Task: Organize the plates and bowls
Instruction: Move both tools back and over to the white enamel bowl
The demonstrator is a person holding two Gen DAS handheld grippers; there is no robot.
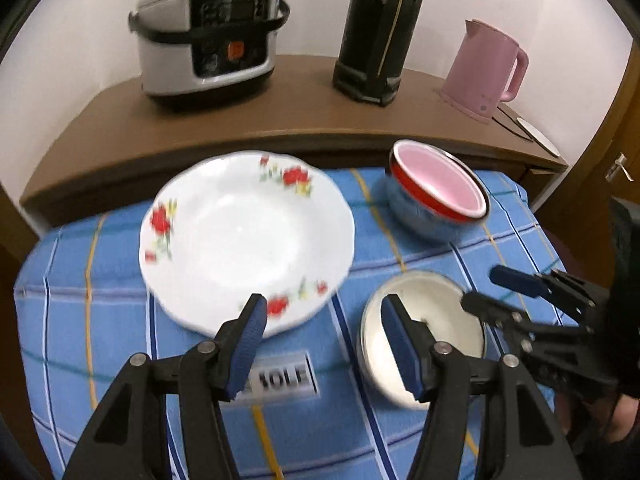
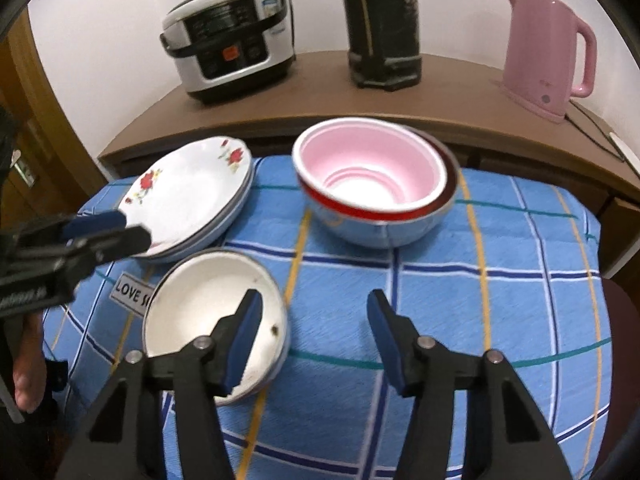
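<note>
A white plate with red flowers [image 1: 248, 236] lies on the blue checked cloth [image 1: 120, 320]; the right wrist view shows it [image 2: 188, 196] on top of a stack of plates. A pink bowl sits nested in a red-rimmed blue bowl [image 1: 438, 192] at the back right [image 2: 372, 184]. A small white bowl [image 1: 424, 332] stands near the front [image 2: 212, 320]. My left gripper [image 1: 324, 344] is open and empty, just in front of the plate and beside the white bowl. My right gripper [image 2: 314, 340] is open and empty, its left finger over the white bowl.
A wooden shelf [image 1: 240, 120] behind the cloth carries a rice cooker [image 1: 208, 32], a black thermos [image 1: 380, 28] and a pink kettle [image 1: 484, 68]. A "LOVE" label [image 2: 132, 294] lies on the cloth. A door with a handle [image 1: 618, 168] is at the right.
</note>
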